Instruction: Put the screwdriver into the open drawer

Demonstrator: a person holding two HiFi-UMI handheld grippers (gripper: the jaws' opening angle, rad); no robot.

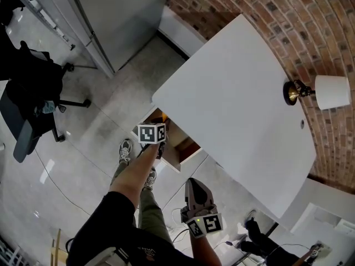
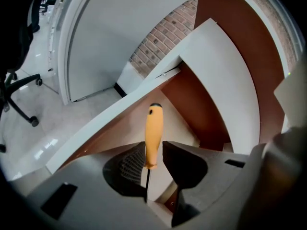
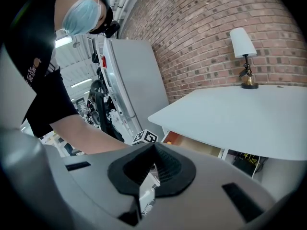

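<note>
Head view: lamp [image 1: 331,92] on table [image 1: 233,93]; table edge overhangs drawer [image 1: 178,144]; chair [image 1: 30,96] apart.

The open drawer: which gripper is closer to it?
Left. The left gripper, holding the screwdriver, is right at the mouth of the drawer. The right gripper, shut and empty, hangs back nearer the person, clear of the drawer.

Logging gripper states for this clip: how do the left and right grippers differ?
The left gripper is clamped on the orange-handled screwdriver; the right gripper has its jaws together on nothing. The left gripper reaches to the open drawer; the right gripper hangs back, away from the drawer and short of the white desk. Both are grey two-jaw tools.
</note>
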